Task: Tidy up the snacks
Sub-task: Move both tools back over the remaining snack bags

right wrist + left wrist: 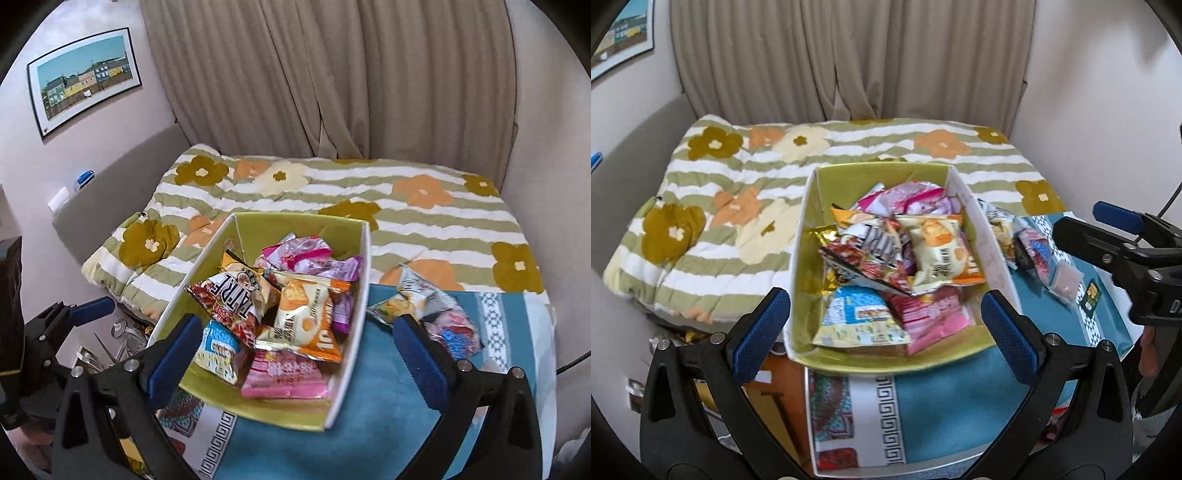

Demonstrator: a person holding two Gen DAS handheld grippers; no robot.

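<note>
A white box with a green inside stands on a blue patterned cloth and holds several snack packets, among them a cream-and-orange packet and a pink packet. A few loose packets lie on the cloth to the right of the box. My left gripper is open and empty, hovering at the box's near end. My right gripper is open and empty, above the box's near right side; it also shows at the right edge of the left wrist view.
The blue cloth covers a small surface in front of a bed with a flowered striped quilt. Beige curtains hang behind. A framed picture is on the left wall. Clutter lies on the floor at lower left.
</note>
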